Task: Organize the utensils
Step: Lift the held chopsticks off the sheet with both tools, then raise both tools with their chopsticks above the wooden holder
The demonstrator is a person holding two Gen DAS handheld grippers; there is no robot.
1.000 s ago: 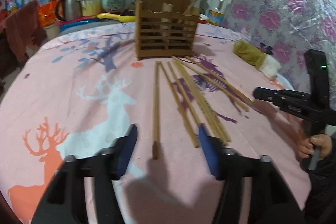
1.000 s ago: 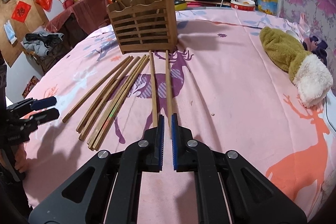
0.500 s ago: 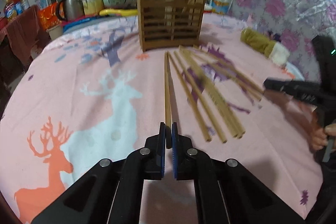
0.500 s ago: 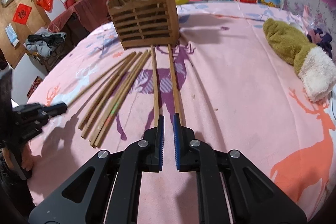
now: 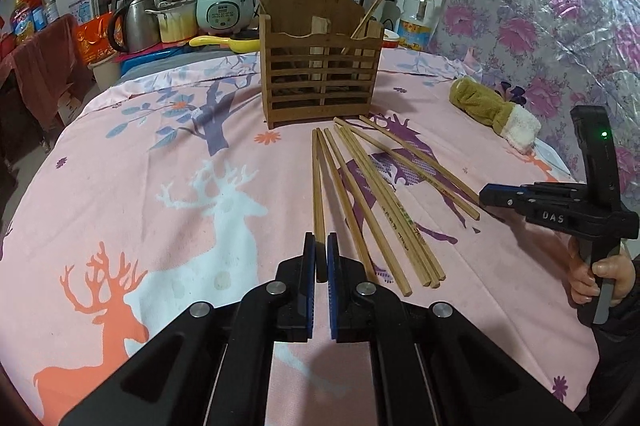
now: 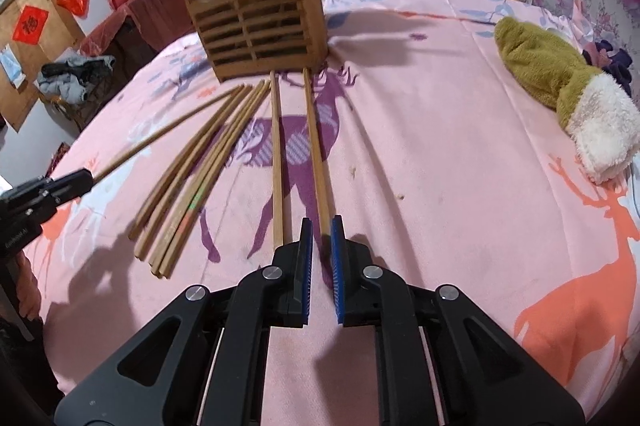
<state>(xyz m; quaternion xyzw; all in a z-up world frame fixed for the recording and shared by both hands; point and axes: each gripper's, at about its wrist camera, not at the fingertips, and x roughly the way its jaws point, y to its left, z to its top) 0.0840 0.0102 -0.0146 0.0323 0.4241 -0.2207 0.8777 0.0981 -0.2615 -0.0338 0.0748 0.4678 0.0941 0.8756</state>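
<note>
The wooden utensil holder (image 5: 320, 66) stands upright on the pink tablecloth (image 5: 160, 186), and the loose chopsticks fan out from its foot toward both grippers. The left gripper (image 5: 320, 246) is pinched on the near end of the chopstick (image 5: 318, 186) that lies farthest to the holder's left side of the fan; its far tip rests just short of the holder's base. The right gripper (image 6: 322, 230) is not clamped: its jaws are opening, with the near end of another chopstick (image 6: 316, 146) between the pads, which do not appear to press it.

To do this step well, I would lift the left-held stick by its end and let the far tip swing clear of the holder's front slats before tipping it upright (a shallow lift probably jams the tip against the base). Aim for the open top behind the scalloped front edge, where two sticks already lean. The grip sits at the very end, so the stick may pivot; a slow, steady raise seems wise. The remaining bundle (image 5: 380, 206) lies just beside it, so keep the lift straight to avoid dragging neighbours.
</note>
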